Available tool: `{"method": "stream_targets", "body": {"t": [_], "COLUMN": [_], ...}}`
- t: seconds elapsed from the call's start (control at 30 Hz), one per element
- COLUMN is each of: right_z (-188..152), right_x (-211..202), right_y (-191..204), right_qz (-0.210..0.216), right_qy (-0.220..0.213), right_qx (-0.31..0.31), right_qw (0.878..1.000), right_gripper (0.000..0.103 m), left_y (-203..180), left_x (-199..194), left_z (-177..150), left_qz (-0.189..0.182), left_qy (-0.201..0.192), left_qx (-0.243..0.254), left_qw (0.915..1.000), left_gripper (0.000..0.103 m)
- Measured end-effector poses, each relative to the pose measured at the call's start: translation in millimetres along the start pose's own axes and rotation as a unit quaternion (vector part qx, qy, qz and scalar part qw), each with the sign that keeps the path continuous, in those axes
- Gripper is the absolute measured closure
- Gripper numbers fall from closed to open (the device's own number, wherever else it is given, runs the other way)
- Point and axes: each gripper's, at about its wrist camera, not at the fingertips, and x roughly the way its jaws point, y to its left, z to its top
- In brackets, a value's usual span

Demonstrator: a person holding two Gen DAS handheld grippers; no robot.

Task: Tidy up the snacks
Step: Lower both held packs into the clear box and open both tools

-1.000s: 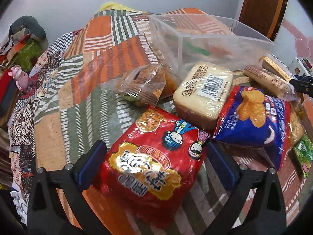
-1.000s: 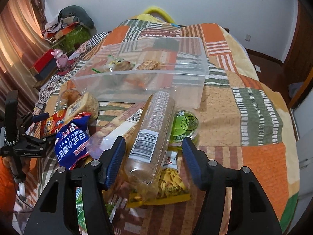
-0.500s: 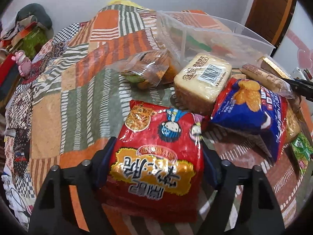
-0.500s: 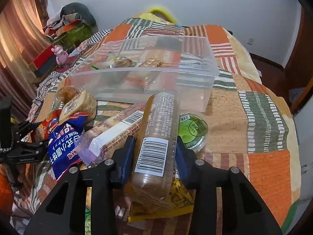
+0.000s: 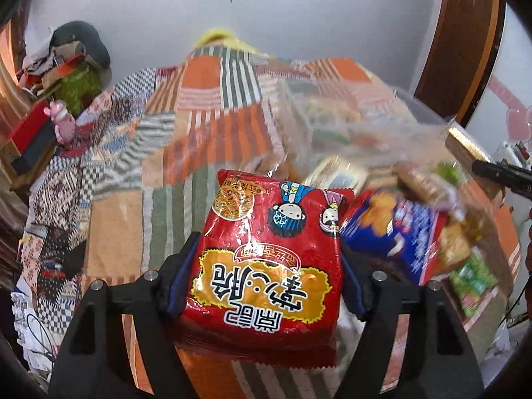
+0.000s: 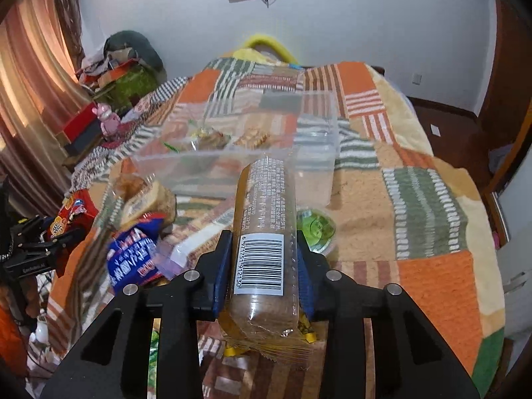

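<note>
Nearby, clear bin (image 6: 252, 159) behind snacks

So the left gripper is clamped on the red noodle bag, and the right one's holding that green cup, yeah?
Not quite. The left gripper does clamp the red noodle bag, but the right gripper is closed on the long clear biscuit pack. The right wrist view shows the green cup lying on the blanket beside it.

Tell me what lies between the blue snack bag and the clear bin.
In the right wrist view, a wrapped bread loaf lies between the blue snack bag and the clear bin.
</note>
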Motion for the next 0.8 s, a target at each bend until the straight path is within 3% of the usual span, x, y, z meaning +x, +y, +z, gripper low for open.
{"method": "stream_targets", "body": {"t": [0.47,0.8], "right_z": [48.2,81.6], "right_x": [-20.8,5.8], "right_y": [-2.5,-9.4], "right_qz": [-0.002,-0.002], "right_qy": [-0.08,-0.093], "right_qx": [-0.002,0.001], "right_qw": [0.997,0.996], "right_gripper": [0.071,0.071], "left_y": [-36.8,-61.8], "left_x": [-11.2,24.5], "left_z": [79.7,128.3], "left_qz": [-0.049,-0.053], "left_qy": [-0.083,-0.086], "left_qx": [-0.019,-0.015], "left_qw": [0.9951,0.9948], "left_gripper": [0.029,0.029]}}
